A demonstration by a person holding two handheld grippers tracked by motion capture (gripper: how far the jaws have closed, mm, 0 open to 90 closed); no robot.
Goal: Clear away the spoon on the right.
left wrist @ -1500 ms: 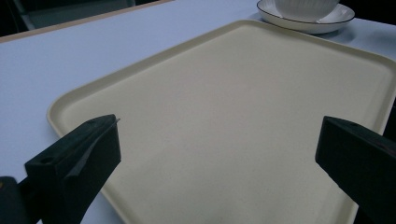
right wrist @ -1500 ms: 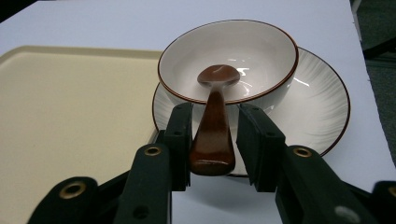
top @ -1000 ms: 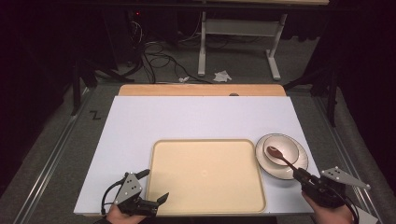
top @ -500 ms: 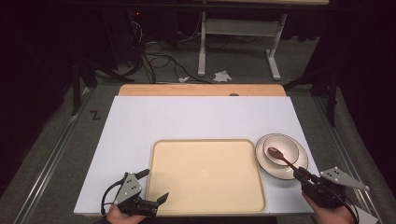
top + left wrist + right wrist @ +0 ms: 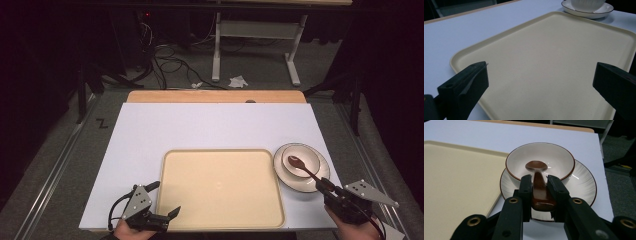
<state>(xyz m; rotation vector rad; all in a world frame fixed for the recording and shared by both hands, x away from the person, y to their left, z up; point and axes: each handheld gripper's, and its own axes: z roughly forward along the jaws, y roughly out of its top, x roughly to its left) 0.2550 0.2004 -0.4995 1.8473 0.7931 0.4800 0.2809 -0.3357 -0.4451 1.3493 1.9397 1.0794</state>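
A cream tray [image 5: 220, 220] lies at the front middle of the white table. To its right a white bowl [image 5: 307, 156] rests on a white plate [image 5: 300, 186]. A brown spoon [image 5: 295, 162] has its head in the bowl [image 5: 559, 157], its handle [image 5: 539, 186] clamped between the jaws of my right gripper [image 5: 326, 186], seen close in the right gripper view [image 5: 539, 180]. My left gripper [image 5: 165, 200] stands open at the tray's [image 5: 544, 67] front left corner, jaws wide apart over the tray rim, with nothing between them.
A wooden strip [image 5: 215, 96] runs along the table's far edge. Beyond it, on the floor, are cables [image 5: 165, 55], a white frame's legs [image 5: 216, 50] and crumpled paper [image 5: 238, 81]. Bare white tabletop [image 5: 210, 127] spreads behind the tray.
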